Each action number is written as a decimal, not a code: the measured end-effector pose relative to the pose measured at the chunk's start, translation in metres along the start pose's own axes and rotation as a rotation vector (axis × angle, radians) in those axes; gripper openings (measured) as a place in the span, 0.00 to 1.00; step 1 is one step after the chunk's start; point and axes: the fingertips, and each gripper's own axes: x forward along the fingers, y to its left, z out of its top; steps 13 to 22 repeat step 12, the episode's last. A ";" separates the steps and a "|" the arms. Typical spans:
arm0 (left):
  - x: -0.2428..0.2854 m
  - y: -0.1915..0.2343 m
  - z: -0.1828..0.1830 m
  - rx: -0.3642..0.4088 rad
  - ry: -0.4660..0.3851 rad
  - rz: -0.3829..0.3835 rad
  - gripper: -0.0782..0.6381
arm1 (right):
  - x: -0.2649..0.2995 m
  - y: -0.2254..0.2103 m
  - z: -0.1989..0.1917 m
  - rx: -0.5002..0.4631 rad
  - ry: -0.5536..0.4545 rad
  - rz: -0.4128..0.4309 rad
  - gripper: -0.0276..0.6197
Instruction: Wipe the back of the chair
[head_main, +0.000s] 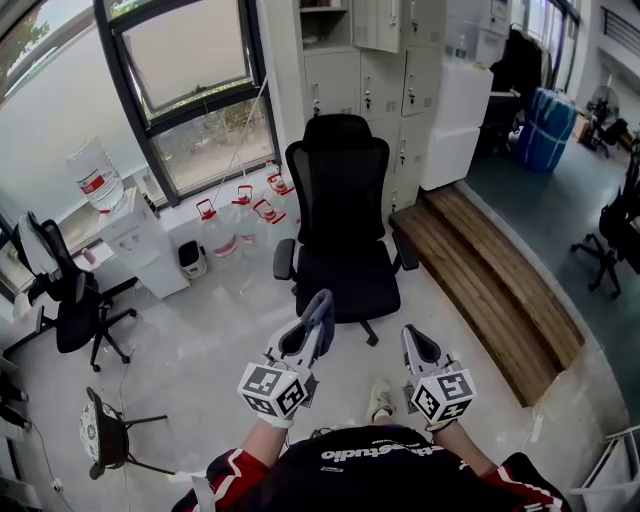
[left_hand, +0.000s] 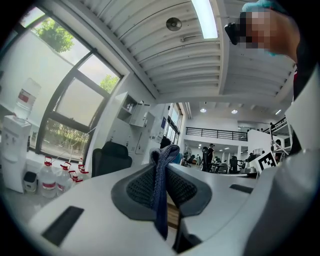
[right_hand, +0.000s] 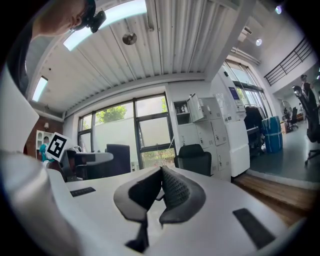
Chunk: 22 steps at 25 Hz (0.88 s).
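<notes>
Pinching a blue cloth (left_hand: 161, 195) between the left gripper's (head_main: 308, 335) closed jaws, ready for wiping. Holding the right gripper (head_main: 420, 345) with tips pressed together on nothing, probably spare for steadying. Facing the chair (head_main: 343, 200), well ahead of both jaws, back not yet touched.

Open floor (head_main: 220, 335) before the chair (head_main: 340, 190); water jugs (head_main: 215, 228) left, wooden step (head_main: 480, 270) right, lockers (head_main: 385, 75) close behind.

head view high, steeply down; gripper views low, tilted up; all share chair (head_main: 343, 230).
</notes>
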 end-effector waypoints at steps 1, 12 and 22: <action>-0.001 -0.001 0.001 0.005 -0.002 -0.001 0.19 | -0.001 0.001 0.000 0.000 0.001 -0.002 0.06; -0.011 -0.005 -0.010 -0.040 0.017 -0.012 0.19 | -0.011 0.008 -0.002 -0.008 0.004 -0.009 0.06; -0.011 -0.005 -0.010 -0.040 0.017 -0.012 0.19 | -0.011 0.008 -0.002 -0.008 0.004 -0.009 0.06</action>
